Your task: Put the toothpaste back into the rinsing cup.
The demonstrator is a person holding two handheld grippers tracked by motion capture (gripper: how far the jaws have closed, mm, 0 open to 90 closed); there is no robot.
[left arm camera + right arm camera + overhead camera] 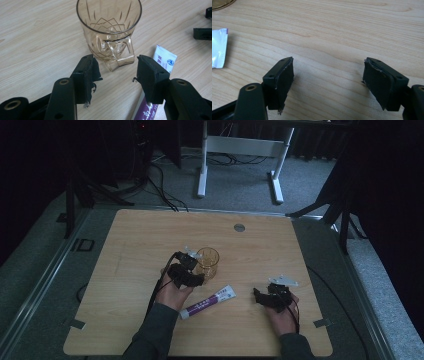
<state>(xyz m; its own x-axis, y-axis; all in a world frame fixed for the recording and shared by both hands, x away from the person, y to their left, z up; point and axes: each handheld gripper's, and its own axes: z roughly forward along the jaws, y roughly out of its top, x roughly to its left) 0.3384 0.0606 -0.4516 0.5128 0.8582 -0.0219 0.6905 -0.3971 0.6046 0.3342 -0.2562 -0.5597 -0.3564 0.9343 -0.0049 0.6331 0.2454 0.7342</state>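
Currently the work in hand looks like a grab on the glass mug, which stands upright on the desk near its middle. The left claw sits just short of the mug, jaws open moderately, one to each side of the mug's handle and a little in front of it. Nothing is held and there is no contact yet.

Handling, as a judgement: the mug is cut glass with amber tint, rigid, fairly heavy for its size, smooth and slippery, and would break if dropped or knocked over. The handle is the narrow part and already lines up with the left claw's gap, so that is the likely grip point. The body looks wider than the current opening. A handle grip puts the weight off-centre, so the mug may swing or tilt when lifted; the pads need a firm bite well onto the loop, not at its tip.

A tube with a purple and white label lies flat on the desk just in front of the mug, toward the person; its white crimped end shows just right of the handle in the left gripper view. It is light and soft and could get nudged by the near jaw.

The right claw is well apart from the mug, off to the tube's right, jaws wide open over bare desk, holding nothing.
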